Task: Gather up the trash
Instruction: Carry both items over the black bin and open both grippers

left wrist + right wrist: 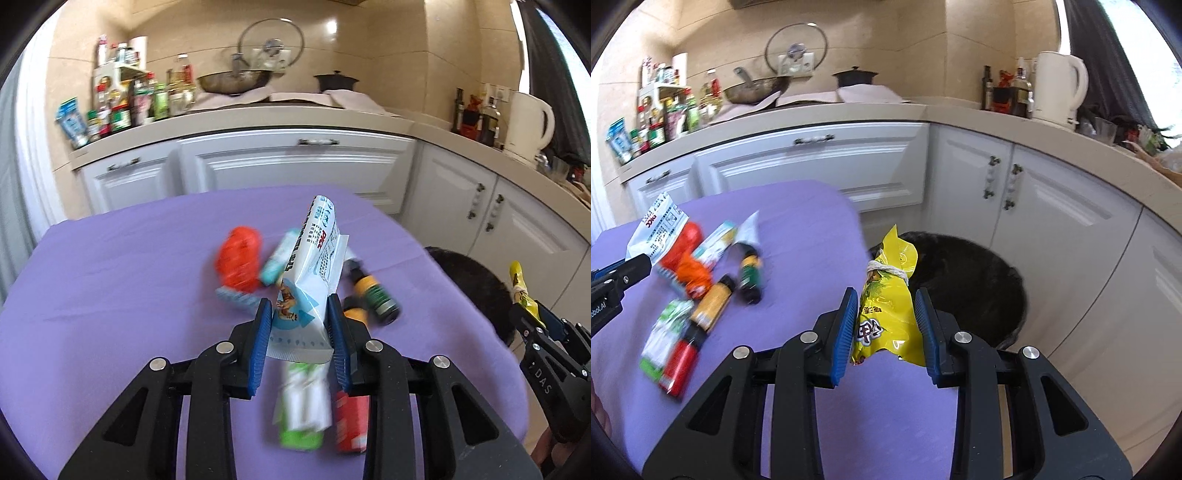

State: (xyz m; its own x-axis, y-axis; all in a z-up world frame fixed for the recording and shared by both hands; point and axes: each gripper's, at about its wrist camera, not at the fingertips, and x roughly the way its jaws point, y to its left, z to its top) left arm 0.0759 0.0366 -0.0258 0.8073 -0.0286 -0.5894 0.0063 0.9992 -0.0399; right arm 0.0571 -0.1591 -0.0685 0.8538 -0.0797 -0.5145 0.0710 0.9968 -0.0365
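Purple cloth (pixel 110 295) covers the counter in both views. Left gripper (pixel 300 334): jaws narrow, clamped on white-blue packet (pixel 314 266), frame centre, raised above the pile. Right gripper (pixel 886 325): jaws pinch yellow snack bag (pixel 886 314), centre of its frame. Only right wrist view shows the whole black bin (pixel 967 284) behind the bag; left view catches just its edge at right. Green bottle (pixel 750 275) & red carton (pixel 679 363) lie on the cloth, lower left.
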